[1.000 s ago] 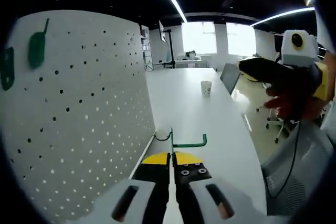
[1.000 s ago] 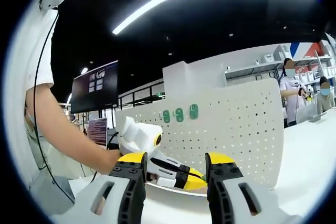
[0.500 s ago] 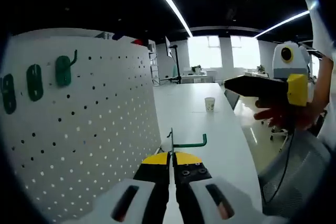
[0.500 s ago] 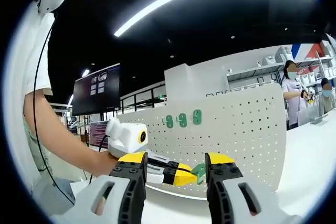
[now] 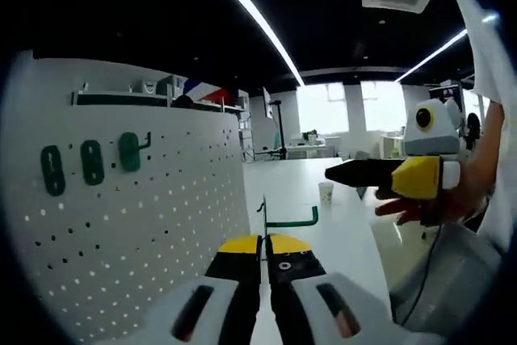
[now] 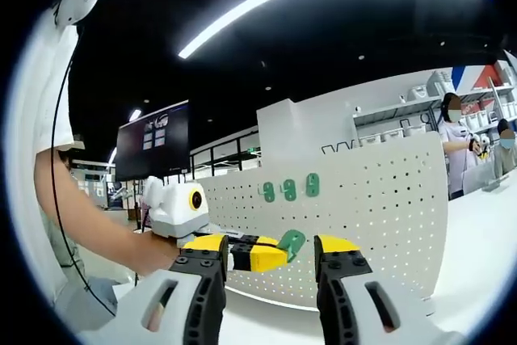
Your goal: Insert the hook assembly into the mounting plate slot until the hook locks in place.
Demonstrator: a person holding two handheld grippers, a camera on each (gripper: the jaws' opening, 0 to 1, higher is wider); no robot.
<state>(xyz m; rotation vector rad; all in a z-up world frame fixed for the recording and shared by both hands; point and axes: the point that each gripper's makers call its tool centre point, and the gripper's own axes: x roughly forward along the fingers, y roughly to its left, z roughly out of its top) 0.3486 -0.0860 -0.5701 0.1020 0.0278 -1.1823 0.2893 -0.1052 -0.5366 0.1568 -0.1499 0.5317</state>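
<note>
My left gripper is shut on a green hook assembly; its thin wire arm juts right just past the yellow jaw tips. The white pegboard mounting plate stands to the left, apart from the hook. In the right gripper view the left gripper reaches in from the left, holding the hook's green plate in front of the pegboard. My right gripper is open with nothing in its jaws; it floats at the right.
Three green hooks hang in a row near the pegboard's top. A paper cup stands on the long white table. A person's arm holds the left gripper. A dark monitor is behind; people stand far right.
The left view has swung, so the pegboard faces it more squarely. In the right gripper view the left gripper has carried the hook rightwards, to between the open right jaws.
</note>
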